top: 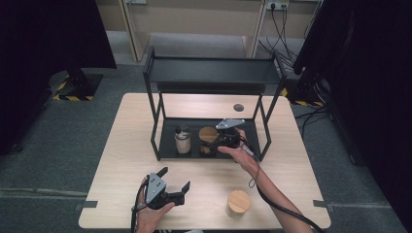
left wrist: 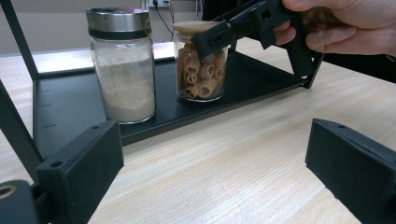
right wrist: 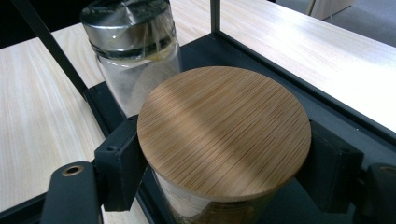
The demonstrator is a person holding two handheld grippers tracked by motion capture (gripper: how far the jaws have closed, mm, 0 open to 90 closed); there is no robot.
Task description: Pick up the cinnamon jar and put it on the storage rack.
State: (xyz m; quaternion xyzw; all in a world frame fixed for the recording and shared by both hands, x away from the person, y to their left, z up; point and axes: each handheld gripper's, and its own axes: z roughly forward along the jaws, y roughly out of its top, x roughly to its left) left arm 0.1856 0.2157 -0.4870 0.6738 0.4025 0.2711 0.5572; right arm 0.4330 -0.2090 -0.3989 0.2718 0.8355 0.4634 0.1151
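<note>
A glass jar with a round wooden lid (right wrist: 224,130) holds rolled cinnamon-like sticks (left wrist: 201,77). It stands on the lower shelf of a black two-tier rack (top: 214,73), to the right of a powder jar. My right gripper (top: 210,144) reaches in from the front right, and its pads press the jar just under the lid from both sides (right wrist: 224,175). In the left gripper view the same jaw (left wrist: 210,41) lies across the jar's top. My left gripper (top: 175,178) rests near the table's front left edge, its jaws wide apart (left wrist: 215,163) with nothing between them.
A glass jar of pale powder with a metal lid (top: 182,139) (left wrist: 123,70) (right wrist: 130,46) stands just left of the held jar. A second wooden-lidded jar (top: 238,201) sits on the table near the front right. The rack's posts and rim (right wrist: 280,79) close in around the shelf.
</note>
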